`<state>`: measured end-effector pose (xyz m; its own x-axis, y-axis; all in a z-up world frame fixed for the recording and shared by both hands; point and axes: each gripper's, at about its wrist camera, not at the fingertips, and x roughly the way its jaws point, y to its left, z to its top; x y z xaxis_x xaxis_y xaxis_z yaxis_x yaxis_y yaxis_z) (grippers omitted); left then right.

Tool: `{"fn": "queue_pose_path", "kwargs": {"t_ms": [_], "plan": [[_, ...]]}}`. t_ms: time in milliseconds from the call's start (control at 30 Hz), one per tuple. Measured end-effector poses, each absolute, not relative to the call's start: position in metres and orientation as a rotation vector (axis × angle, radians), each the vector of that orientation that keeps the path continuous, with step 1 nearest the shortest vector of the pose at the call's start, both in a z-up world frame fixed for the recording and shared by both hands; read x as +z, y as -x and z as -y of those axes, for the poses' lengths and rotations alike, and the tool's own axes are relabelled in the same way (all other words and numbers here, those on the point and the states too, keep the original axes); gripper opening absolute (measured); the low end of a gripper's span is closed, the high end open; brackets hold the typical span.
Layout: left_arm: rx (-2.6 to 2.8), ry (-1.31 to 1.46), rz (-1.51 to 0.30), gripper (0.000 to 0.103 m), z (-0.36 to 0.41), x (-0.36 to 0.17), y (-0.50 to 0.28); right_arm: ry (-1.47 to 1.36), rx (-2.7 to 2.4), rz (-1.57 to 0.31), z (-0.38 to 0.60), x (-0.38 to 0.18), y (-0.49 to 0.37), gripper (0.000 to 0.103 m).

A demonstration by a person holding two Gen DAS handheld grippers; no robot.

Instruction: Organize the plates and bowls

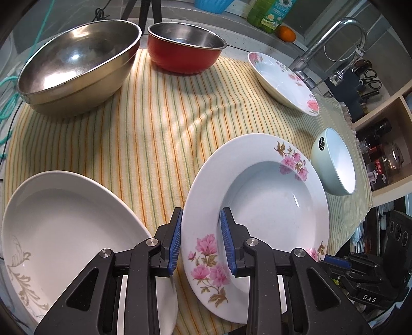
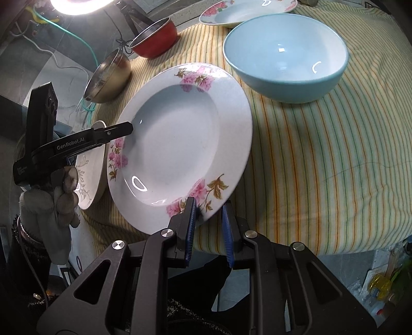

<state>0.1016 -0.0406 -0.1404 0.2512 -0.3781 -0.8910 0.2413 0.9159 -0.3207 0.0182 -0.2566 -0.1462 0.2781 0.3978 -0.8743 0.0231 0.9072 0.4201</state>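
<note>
Over the striped cloth (image 1: 159, 134), both tools grip the tilted floral plate (image 1: 257, 190).

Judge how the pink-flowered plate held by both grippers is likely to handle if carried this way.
The pink-flowered plate looks rigid, so it should not flex. Its glossy glaze may slip in the left gripper and right gripper, which pinch only the rim. Probably ceramic, likely breakable if dropped.

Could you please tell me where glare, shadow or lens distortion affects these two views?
Right wrist view: a ring lamp is blown out at the top left, with arc glints on the flowered plate and the blue bowl. Left wrist view: soft shadows fall across the striped cloth, and bright patches glare in the large steel bowl. Both views show fisheye bending and dark corners.
</note>
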Motion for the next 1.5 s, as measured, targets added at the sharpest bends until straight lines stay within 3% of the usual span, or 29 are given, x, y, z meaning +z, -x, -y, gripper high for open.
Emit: {"fn": "queue_pose_path", "kwargs": {"t_ms": [900,967,1100,1500], "plan": [[-0.427,0.116,-1.258,0.029,0.043,-0.142,-0.103,-0.297,0.257,-1.264,0.252,-0.141,-0.012,0.025],[-0.427,0.119,-1.252,0.033,0.042,-0.141,-0.103,-0.291,0.254,-1.255,0.254,-0.138,-0.011,0.027],[-0.426,0.133,-1.231,0.036,0.040,-0.133,-0.104,-0.265,0.242,-1.220,0.258,-0.125,-0.009,0.047],[-0.345,0.247,-1.111,0.040,-0.003,-0.093,-0.090,-0.218,0.288,-1.125,0.249,-0.087,-0.024,0.047]]}}
